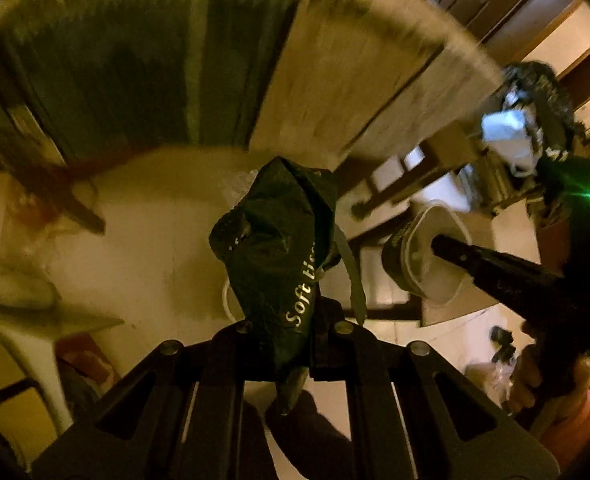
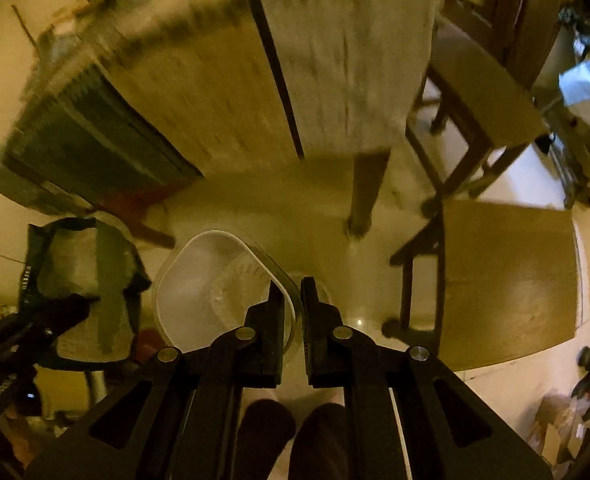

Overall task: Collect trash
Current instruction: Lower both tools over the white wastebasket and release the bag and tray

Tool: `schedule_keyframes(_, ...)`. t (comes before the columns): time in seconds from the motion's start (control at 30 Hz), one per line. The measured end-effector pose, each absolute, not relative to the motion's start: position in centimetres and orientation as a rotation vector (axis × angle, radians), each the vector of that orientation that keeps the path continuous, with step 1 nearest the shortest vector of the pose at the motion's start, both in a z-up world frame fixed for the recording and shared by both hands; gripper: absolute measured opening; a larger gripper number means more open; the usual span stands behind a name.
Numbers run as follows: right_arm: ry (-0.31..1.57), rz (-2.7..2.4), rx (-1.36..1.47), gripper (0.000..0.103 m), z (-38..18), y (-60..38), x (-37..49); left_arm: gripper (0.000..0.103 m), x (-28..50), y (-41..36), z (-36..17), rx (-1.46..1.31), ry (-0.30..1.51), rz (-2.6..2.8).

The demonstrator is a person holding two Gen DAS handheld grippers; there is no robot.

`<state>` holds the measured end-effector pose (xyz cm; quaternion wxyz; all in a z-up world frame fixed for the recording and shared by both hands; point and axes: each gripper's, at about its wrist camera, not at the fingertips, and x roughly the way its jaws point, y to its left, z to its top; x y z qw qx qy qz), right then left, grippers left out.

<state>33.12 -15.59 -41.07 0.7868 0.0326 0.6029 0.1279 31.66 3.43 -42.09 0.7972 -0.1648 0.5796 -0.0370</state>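
My left gripper (image 1: pixel 291 320) pinches the green wrapper (image 1: pixel 279 248), which sticks forward along the fingers. My right gripper (image 2: pixel 293 292) pinches the tub (image 2: pixel 199 280) rim; tub hangs left, toward the wrapper.

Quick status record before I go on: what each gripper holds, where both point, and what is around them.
left gripper: shut on the dark green tissue wrapper, printed "Soft"
right gripper: shut on the rim of the clear plastic container
container contents: looks empty
pointing: both steeply down toward the pale floor
surroundings: cloth-covered table ahead, wooden chair to its right
trash bin: none clearly visible
image quality: dim and blurred
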Motion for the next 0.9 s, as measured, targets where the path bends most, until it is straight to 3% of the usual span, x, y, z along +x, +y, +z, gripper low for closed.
schedule_keyframes(0.2, 1.355, 0.258, 0.073, 0.007, -49.5, -15.6, 33.7, 0.007, 33.2, 2.3, -55.9, -0.378, 1.404, -0.094)
schedule_keyframes(0.47, 1.387, 0.231, 0.060, 0.007, -56.8, -15.4, 34.6, 0.008, 34.6, 1.1, -69.6, -0.401, 1.534, -0.120)
schedule_keyframes(0.5, 1.392, 0.227, 0.062, 0.007, -57.6, -15.4, 34.6, 0.008, 34.7, 1.0, -70.4, -0.411, 1.548, -0.125)
schedule_keyframes(0.57, 1.406, 0.226, 0.073, 0.007, -58.7, -15.3, 34.8, 0.026, 34.7, 0.9, -72.6, -0.438, 1.594, -0.144)
schedule_keyframes(0.67, 1.420, 0.227, 0.059, 0.007, -60.4, -14.9, 34.8, 0.042, 34.3, 0.5, -74.4, -0.439, 1.614, -0.153)
schedule_keyframes(0.9, 1.460, 0.259, 0.073, 0.008, -62.9, -13.9, 35.0, 0.046, 33.5, 0.9, -74.7, -0.412, 1.616, -0.145)
